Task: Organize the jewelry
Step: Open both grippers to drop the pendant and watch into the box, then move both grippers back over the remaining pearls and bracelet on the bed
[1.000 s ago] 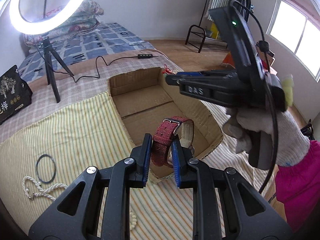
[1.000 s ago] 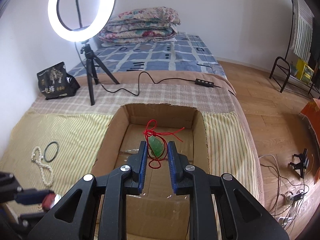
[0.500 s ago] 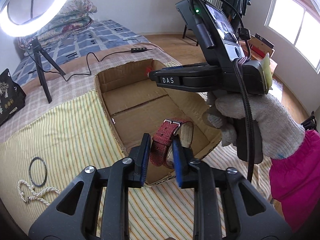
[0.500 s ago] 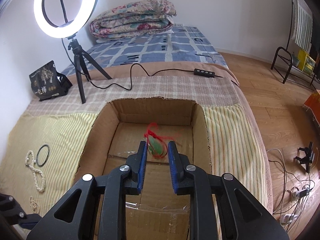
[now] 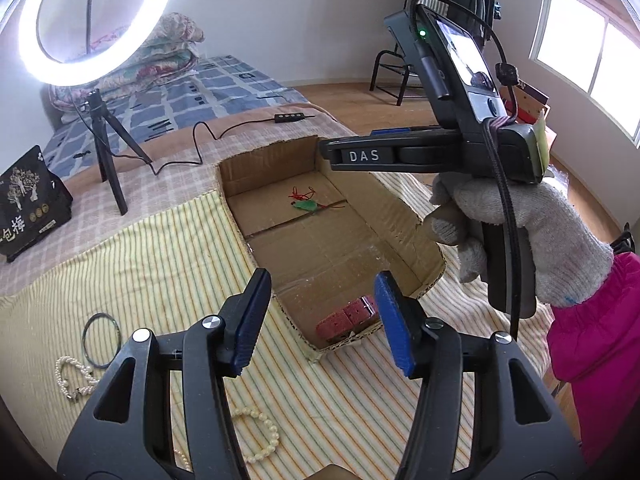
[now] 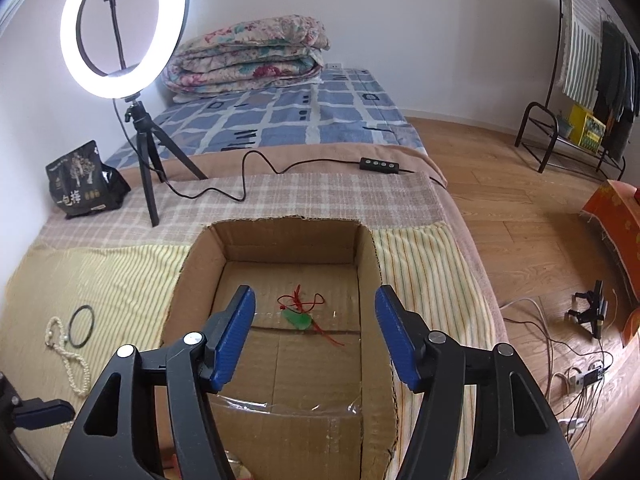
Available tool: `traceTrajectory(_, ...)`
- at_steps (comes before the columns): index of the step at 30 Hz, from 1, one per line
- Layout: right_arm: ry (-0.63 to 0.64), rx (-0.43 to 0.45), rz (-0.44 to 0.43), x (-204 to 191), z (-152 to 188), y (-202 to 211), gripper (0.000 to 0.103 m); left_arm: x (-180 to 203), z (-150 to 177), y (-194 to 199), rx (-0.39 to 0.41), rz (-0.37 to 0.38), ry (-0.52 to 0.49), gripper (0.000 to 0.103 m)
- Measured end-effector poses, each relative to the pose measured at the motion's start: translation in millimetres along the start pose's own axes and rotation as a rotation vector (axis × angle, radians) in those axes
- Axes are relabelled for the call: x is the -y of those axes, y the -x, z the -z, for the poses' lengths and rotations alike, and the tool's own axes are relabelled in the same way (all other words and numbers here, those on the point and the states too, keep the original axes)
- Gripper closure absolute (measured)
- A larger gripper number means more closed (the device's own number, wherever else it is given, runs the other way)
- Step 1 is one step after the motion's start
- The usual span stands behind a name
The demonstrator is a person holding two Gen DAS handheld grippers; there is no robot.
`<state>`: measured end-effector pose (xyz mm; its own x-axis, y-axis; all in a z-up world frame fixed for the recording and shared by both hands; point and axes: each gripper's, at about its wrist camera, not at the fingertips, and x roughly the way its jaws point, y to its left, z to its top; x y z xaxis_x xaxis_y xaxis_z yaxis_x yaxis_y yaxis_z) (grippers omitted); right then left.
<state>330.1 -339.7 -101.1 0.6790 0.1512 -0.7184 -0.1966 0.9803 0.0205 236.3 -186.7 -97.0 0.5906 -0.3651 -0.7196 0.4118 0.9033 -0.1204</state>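
An open cardboard box (image 5: 400, 208) (image 6: 288, 242) sits on the striped bedspread. A red-strapped watch (image 5: 348, 318) lies in its near corner. A green pendant on a red cord (image 5: 306, 205) (image 6: 298, 320) rests on the box floor farther in. My left gripper (image 5: 323, 276) hovers over the near corner, jaws opening, with nothing pressed between the pads. My right gripper (image 6: 315, 292) hangs above the pendant, jaws also opening and holding nothing. A gloved hand (image 5: 500, 216) carries it. A black ring (image 5: 100, 334) (image 6: 82, 331) and pearl strands (image 5: 74, 376) (image 6: 66, 352) lie left of the box.
A ring light on a tripod (image 5: 108, 152) (image 6: 146, 160) and a black snack bag (image 5: 28, 204) (image 6: 80, 180) stand behind the box. A cable with a controller (image 6: 378, 165) crosses the bed. Another bead strand (image 5: 256, 436) lies near the left gripper. The bed edge drops to wooden floor on the right.
Both grippers have gone from shut to open. The watch left the left gripper and lies in the box corner. The pendant left the right gripper and lies on the box floor.
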Motion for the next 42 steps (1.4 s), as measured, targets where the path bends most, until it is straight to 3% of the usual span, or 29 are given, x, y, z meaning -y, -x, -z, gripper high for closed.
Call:
traceTrajectory(10, -0.014, 0.054, 0.024, -12.5, 5.3, 48.0, 0.041, -29.9, 11.1, 50.3, 0.052, -0.04, 0.011, 0.048)
traceTrajectory(25, 0.072, 0.1, -0.075, -79.4, 39.9, 106.4, 0.041, -129.9, 39.3, 119.1, 0.102, -0.17, 0.102, 0.048)
traceTrajectory(33, 0.179, 0.078, -0.171, -129.8, 71.0, 118.4, 0.041, -191.0, 54.4, 142.0, 0.096, -0.221, 0.214, 0.048)
traceTrajectory(42, 0.262, -0.015, -0.227, -162.6, 106.7, 102.8, 0.041, -238.7, 81.7, 144.6, 0.033, -0.279, 0.314, 0.048)
